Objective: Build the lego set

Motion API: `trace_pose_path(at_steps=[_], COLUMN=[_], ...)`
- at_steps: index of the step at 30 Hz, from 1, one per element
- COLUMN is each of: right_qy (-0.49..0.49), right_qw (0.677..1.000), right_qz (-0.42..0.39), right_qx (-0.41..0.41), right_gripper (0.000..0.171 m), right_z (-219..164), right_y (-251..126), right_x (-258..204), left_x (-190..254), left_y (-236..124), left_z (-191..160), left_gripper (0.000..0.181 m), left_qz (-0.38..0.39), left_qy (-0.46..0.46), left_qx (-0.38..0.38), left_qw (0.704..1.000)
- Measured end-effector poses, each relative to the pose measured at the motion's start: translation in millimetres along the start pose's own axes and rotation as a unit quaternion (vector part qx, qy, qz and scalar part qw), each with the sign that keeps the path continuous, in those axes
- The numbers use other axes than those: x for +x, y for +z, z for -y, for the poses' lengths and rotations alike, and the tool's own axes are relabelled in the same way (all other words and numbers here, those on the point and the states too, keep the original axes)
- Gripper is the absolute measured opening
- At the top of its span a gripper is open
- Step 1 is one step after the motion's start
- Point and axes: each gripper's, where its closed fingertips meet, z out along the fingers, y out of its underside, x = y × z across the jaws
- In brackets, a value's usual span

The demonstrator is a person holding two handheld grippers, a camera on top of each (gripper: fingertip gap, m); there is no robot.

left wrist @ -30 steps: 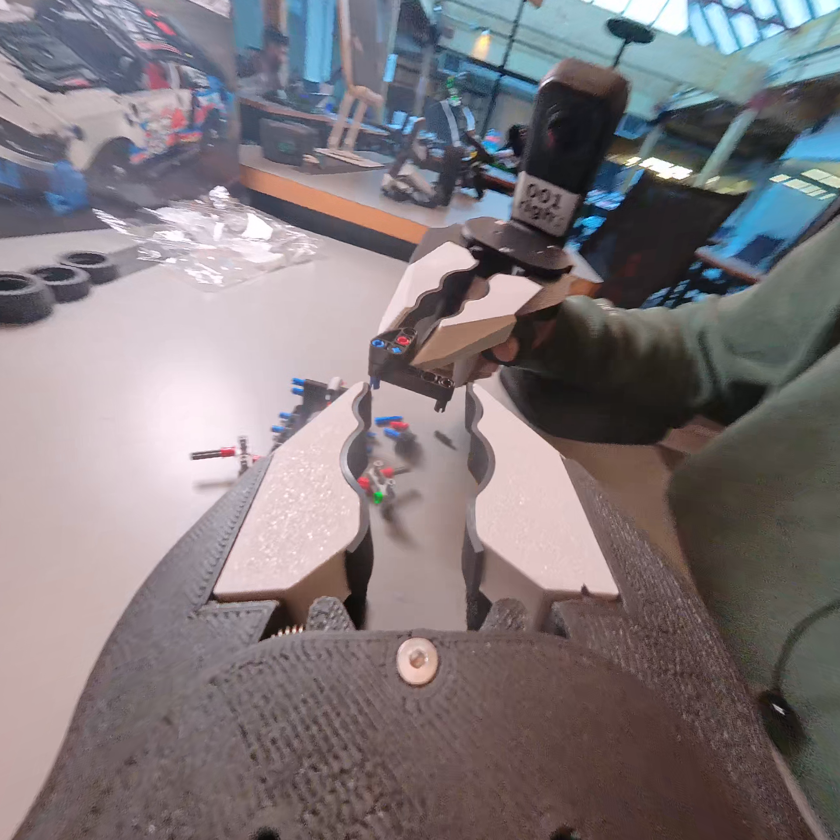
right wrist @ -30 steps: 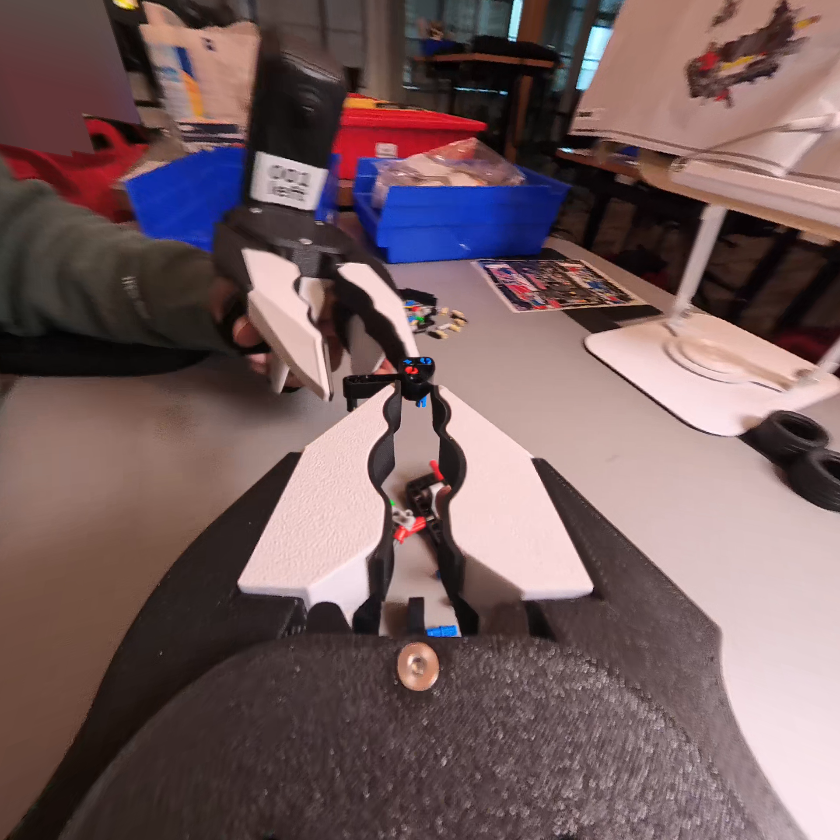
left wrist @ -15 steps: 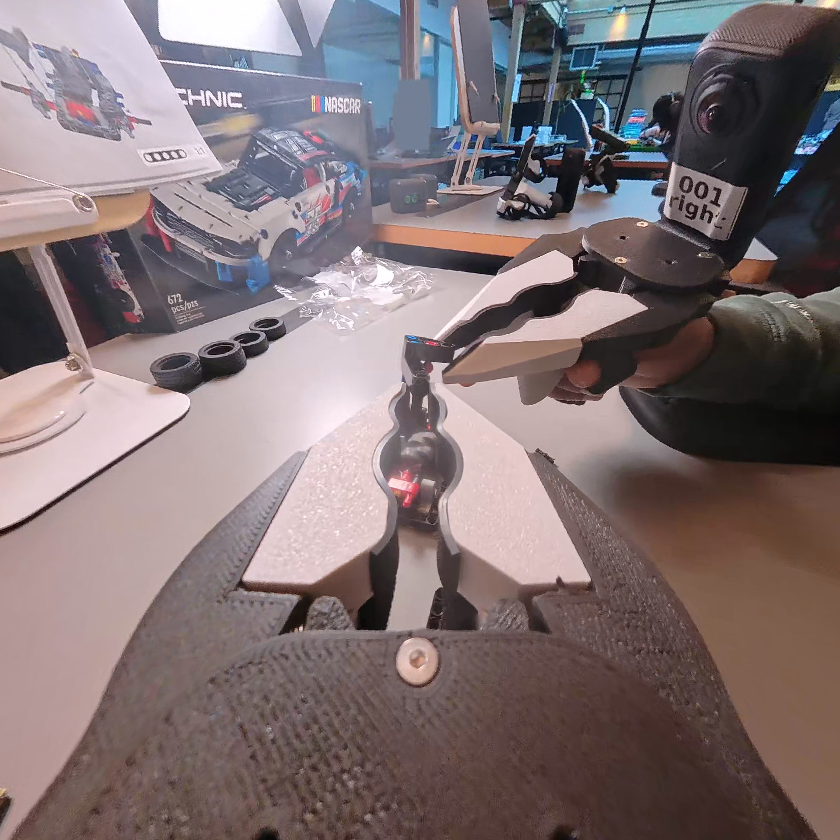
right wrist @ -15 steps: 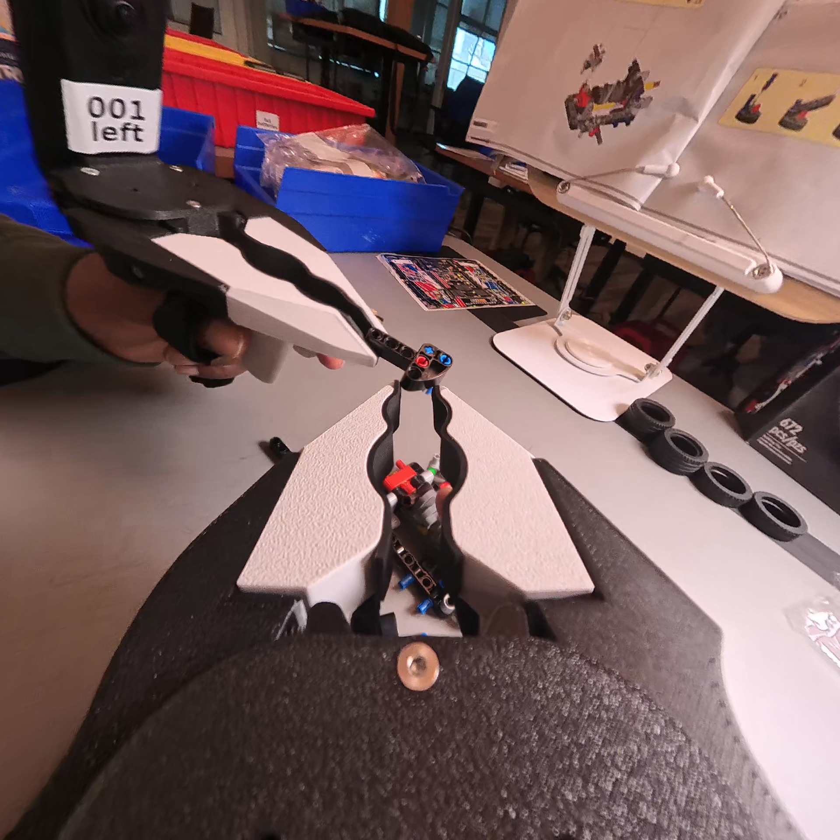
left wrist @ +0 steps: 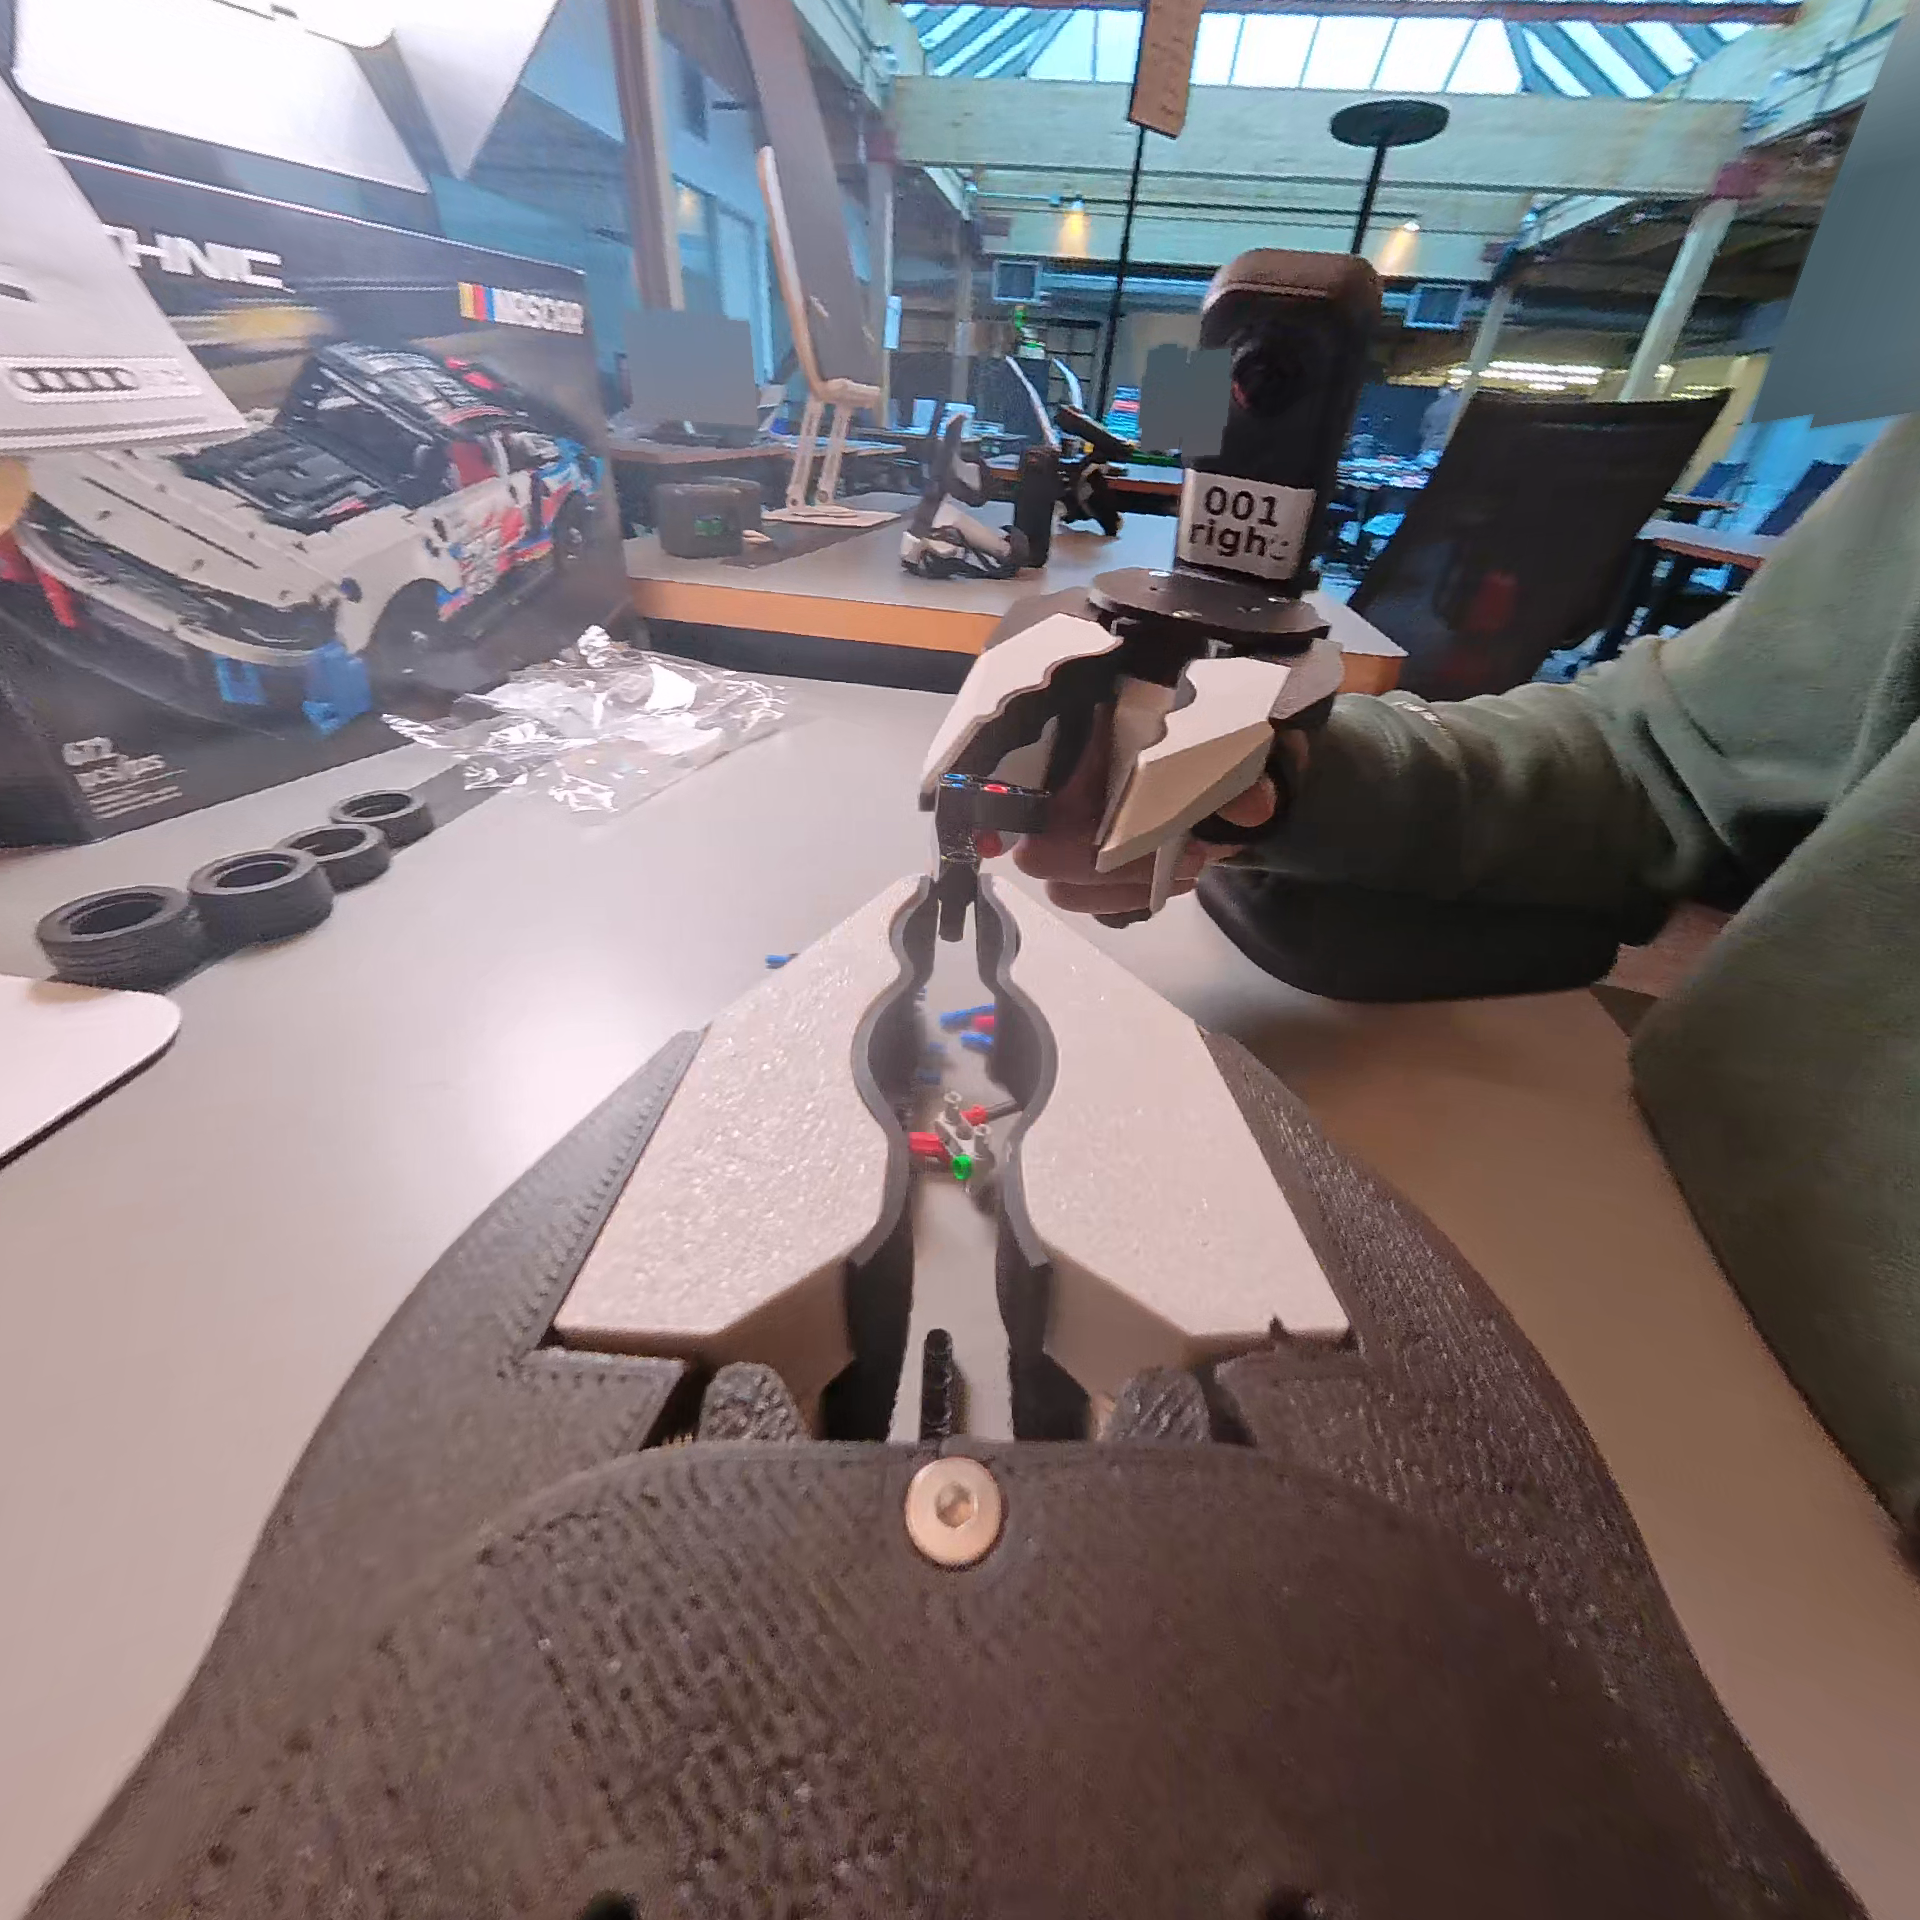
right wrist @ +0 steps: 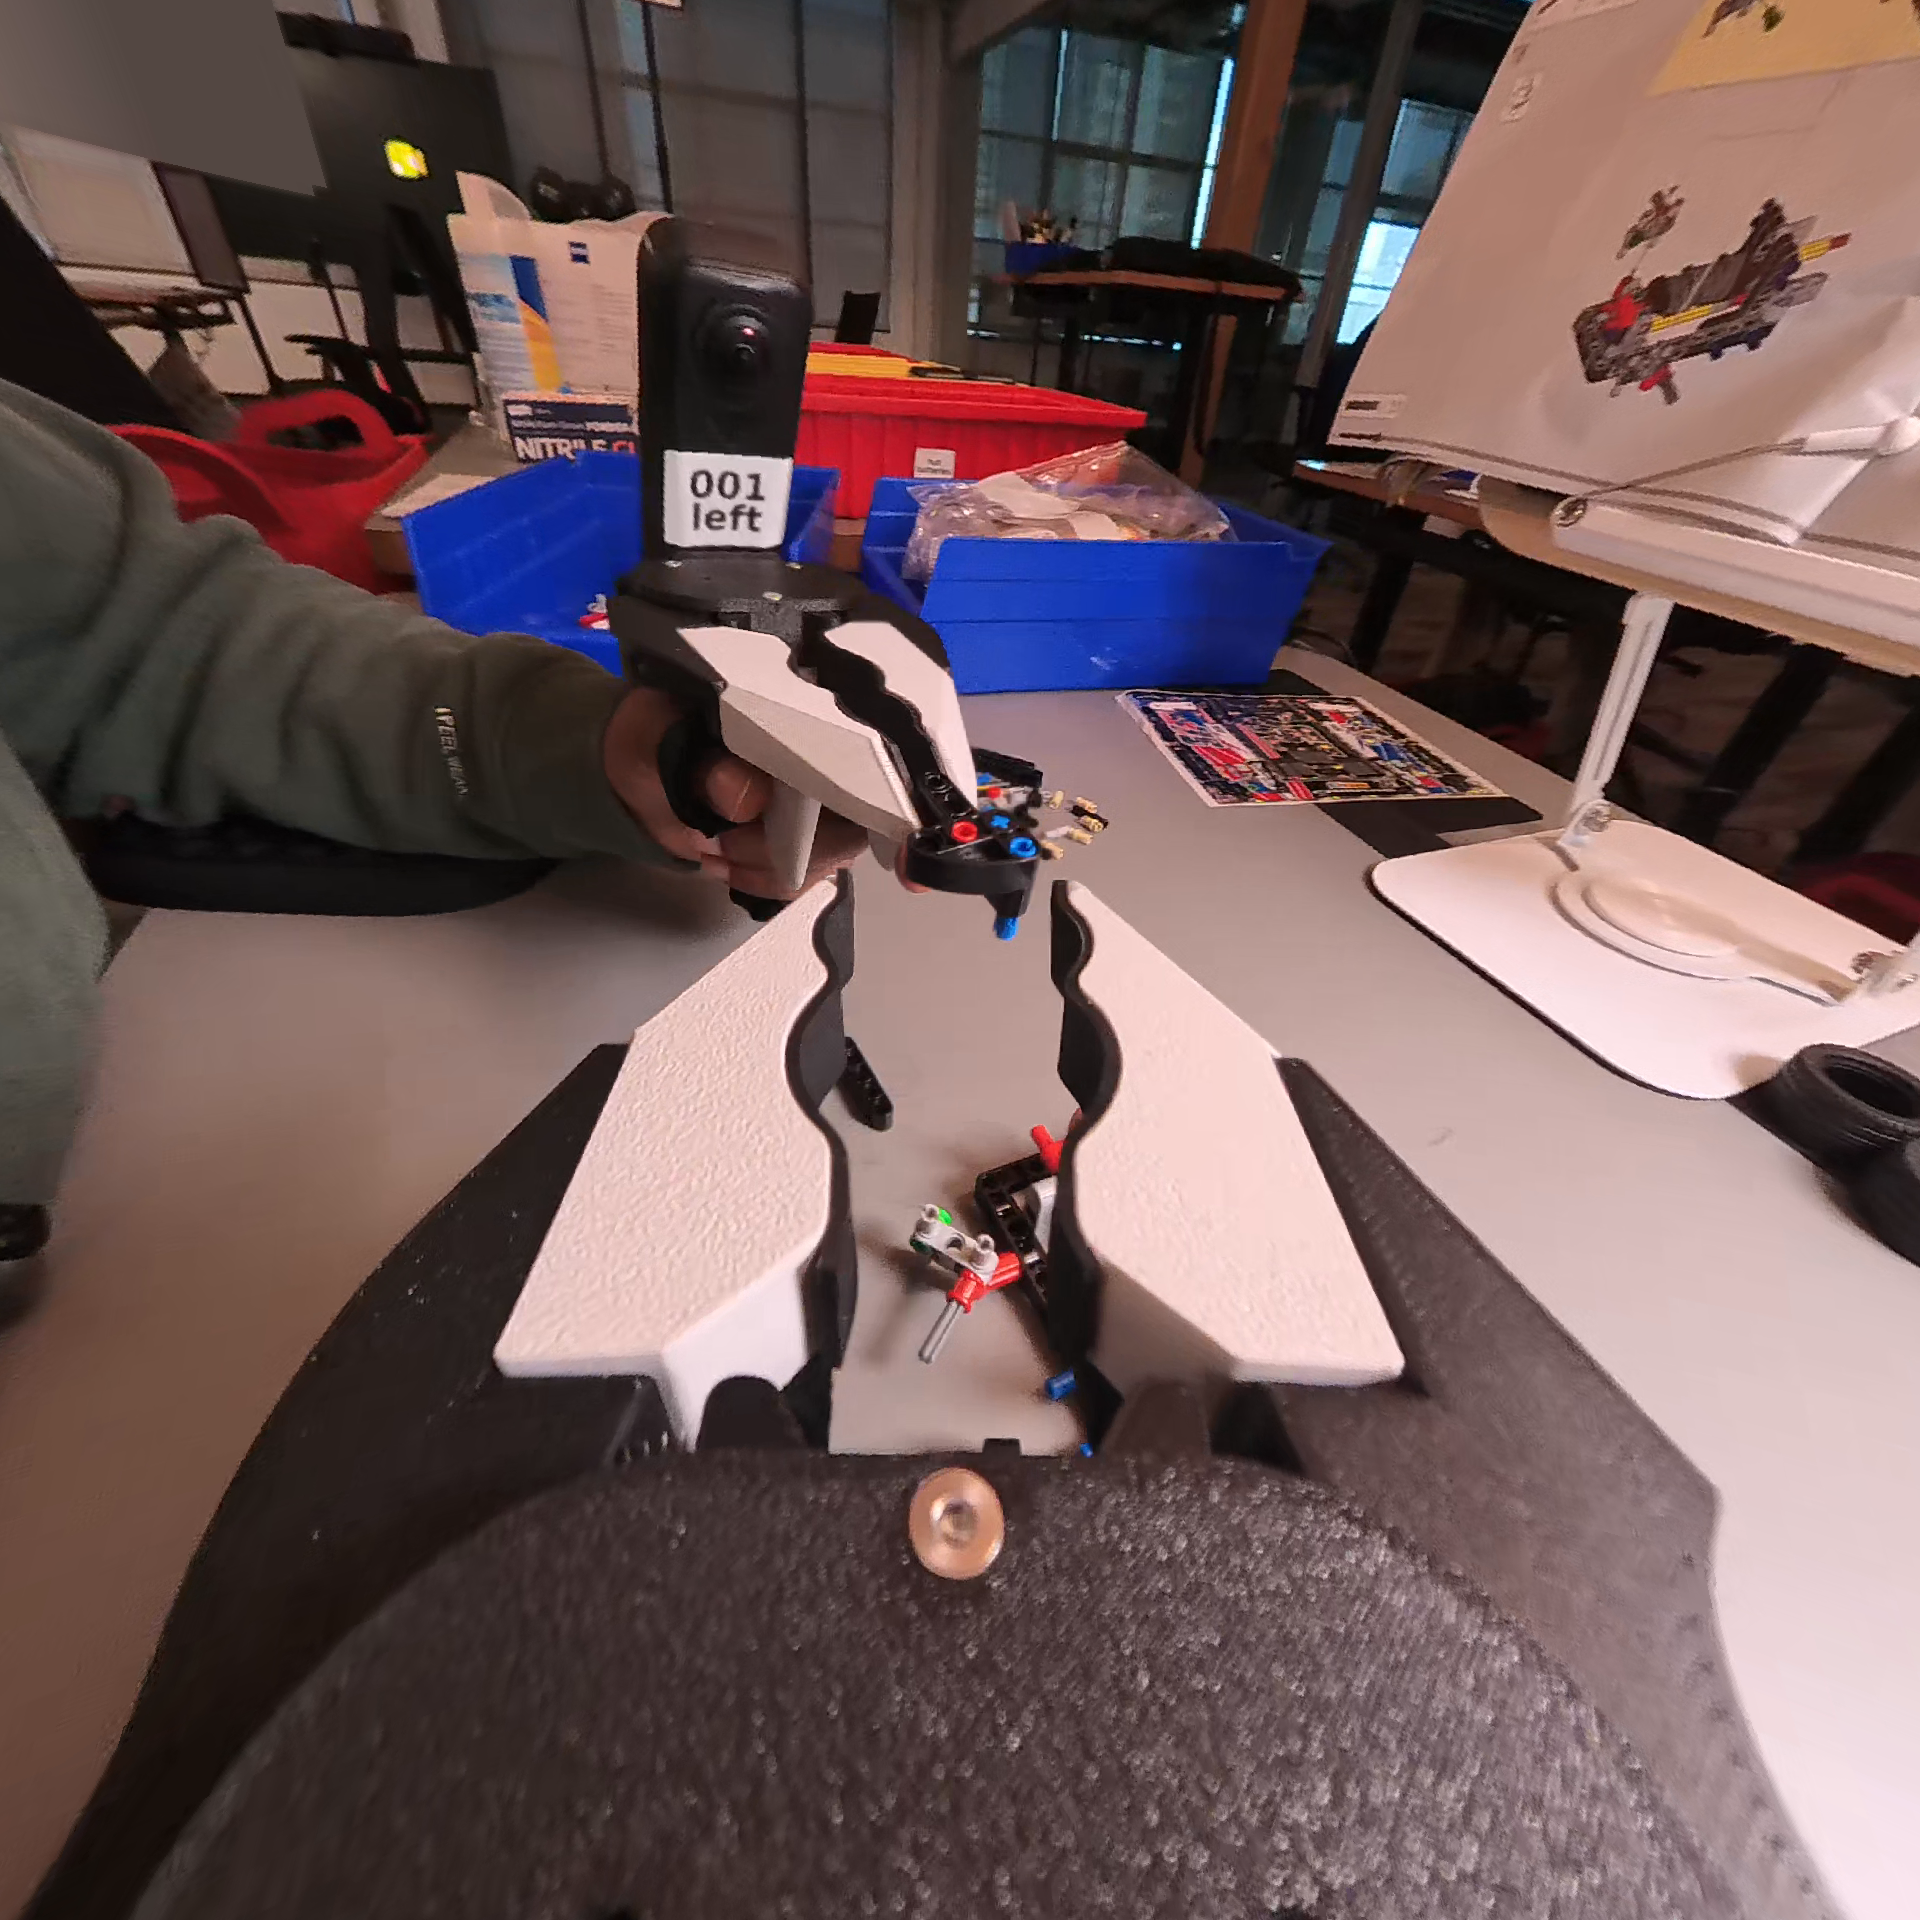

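Black lego assembly (right wrist: 971, 847): handed over, now held in air above table (right wrist: 416, 1039) by left gripper (left wrist: 951, 904), clenched on its stem. Right gripper (right wrist: 951, 904): released since half-second ago, jaws spread, empty. Judgement: regrasp pending; loose pins (right wrist: 961, 1262) on table below.

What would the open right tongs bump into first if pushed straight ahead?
Most likely the small black lego piece held by the left tongs; it hangs just beyond the right tongs' tips. Depth is hard to judge, so they might pass just under it.
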Motion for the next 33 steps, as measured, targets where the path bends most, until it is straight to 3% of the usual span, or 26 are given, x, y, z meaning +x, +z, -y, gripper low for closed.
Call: trace_pose_path(at_steps=[5, 13, 17, 26, 30, 33], right_qy=[-0.013, 0.017, 0.021, -0.006, -0.031, -0.022], right_qw=[1.0, 0.999, 0.998, 0.998, 0.99, 0.987], right_qz=[0.004, 0.048, 0.055, -0.053, -0.113, -0.127], right_qx=[-0.008, 0.007, 0.009, -0.026, -0.074, -0.092], right_gripper=[0.024, 0.029, 0.023, 0.023, 0.023, 0.024], right_z=[-3.4, -0.5, -0.5, -11.9, -26.7, -34.8], right_y=[1.2, -0.6, -1.1, 1.5, -3.5, -7.2], right_x=[-4.1, -13.7, -15.3, 16.0, 39.2, 48.3], left_x=[9.5, 17.4, 19.1, -18.5, -47.0, -48.9], left_y=[3.2, 2.6, 3.4, 0.8, -4.6, -3.5], left_z=[-2.9, -1.9, -4.0, -11.7, -34.7, -45.0], left_gripper=[0.004, 0.004, 0.004, 0.007, 0.013, 0.019], left_qz=[-0.022, -0.055, -0.065, 0.037, 0.104, 0.101], left_qy=[0.0, -0.012, -0.027, -0.066, -0.09, -0.103], left_qx=[-0.006, -0.001, -0.002, -0.011, -0.07, -0.096], left_qw=[1.0, 0.998, 0.997, 0.997, 0.988, 0.985])
